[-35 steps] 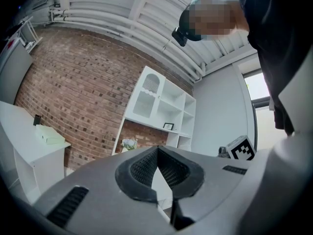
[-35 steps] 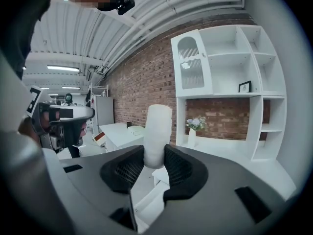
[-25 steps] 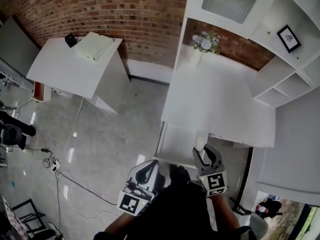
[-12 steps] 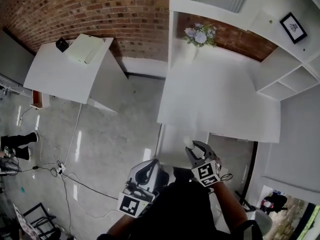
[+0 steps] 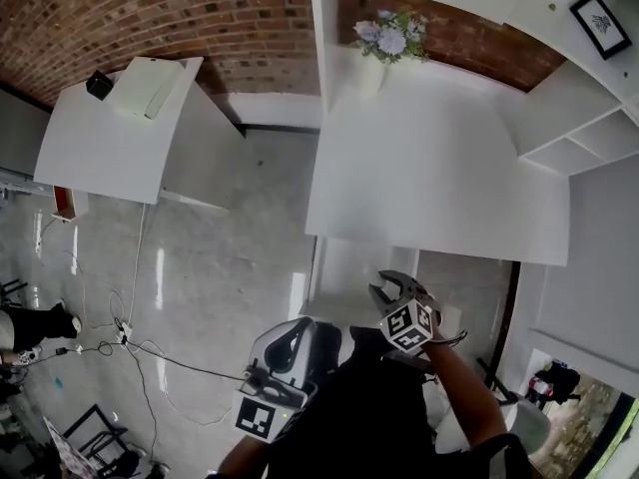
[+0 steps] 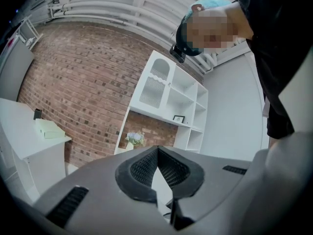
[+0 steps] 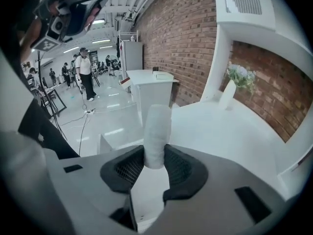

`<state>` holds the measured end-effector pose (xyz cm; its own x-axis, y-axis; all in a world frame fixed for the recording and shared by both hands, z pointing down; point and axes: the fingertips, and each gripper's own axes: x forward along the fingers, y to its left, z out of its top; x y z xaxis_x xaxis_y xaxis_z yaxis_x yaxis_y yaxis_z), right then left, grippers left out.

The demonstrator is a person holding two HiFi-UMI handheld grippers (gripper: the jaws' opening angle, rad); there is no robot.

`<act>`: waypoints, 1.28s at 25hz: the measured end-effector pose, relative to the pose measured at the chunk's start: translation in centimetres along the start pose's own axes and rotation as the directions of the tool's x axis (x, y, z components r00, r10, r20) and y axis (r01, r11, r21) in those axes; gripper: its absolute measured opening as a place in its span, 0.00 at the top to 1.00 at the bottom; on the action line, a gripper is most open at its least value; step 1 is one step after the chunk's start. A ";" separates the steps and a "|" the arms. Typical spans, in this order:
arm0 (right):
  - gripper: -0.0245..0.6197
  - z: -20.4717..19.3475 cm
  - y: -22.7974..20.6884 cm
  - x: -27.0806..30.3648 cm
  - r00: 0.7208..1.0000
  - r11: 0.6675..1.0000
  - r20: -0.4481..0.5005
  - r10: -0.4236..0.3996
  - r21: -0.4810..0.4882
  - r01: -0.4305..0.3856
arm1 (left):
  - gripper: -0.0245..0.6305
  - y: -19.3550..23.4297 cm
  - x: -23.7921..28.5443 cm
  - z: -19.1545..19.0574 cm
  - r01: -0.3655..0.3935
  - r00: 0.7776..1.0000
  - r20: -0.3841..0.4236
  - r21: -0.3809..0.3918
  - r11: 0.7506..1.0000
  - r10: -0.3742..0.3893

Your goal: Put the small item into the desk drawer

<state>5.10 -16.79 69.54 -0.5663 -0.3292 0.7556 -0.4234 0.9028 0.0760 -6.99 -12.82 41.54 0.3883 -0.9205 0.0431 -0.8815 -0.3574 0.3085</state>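
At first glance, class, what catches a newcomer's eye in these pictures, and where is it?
The small white cylinder clamped in the right gripper's jaws, by the open drawer. Behind, a white desk with flowers at its back, against a brick wall.

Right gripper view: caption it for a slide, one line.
Right gripper shut on a small white cylinder, white desk and flower vase beyond.
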 end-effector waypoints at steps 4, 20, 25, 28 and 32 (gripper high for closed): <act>0.74 -1.7 -0.2 1.5 0.999 1.000 -0.041 0.018 -0.006 -0.019 | 0.93 0.3 0.9 -0.8 0.006 1.000 -0.009 -0.011 1.000 -0.006; 0.74 -9.7 1.2 10.0 0.973 0.993 -0.199 0.114 0.007 -0.115 | 0.93 0.7 3.4 -5.1 0.028 0.995 -0.093 -0.062 0.998 -0.034; 0.74 -12.9 1.0 12.6 0.956 0.990 -0.256 0.141 0.032 -0.138 | 0.93 0.9 4.6 -5.9 0.023 0.994 -0.105 -0.072 0.997 -0.031; 0.74 -14.8 1.0 13.9 0.945 0.987 -0.286 0.158 0.054 -0.149 | 0.93 0.9 5.2 -6.6 0.022 0.992 -0.119 -0.078 0.997 -0.031; 0.74 -16.8 1.2 15.7 0.931 0.983 -0.318 0.179 0.092 -0.157 | 0.93 1.3 5.9 -7.5 0.010 0.991 -0.133 -0.091 0.996 -0.022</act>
<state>7.63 -16.24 92.39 -0.3782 -0.0570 0.9240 -0.3921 0.9140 -0.1041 -3.81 -17.56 49.34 0.4396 -0.8834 0.1622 -0.8495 -0.3503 0.3945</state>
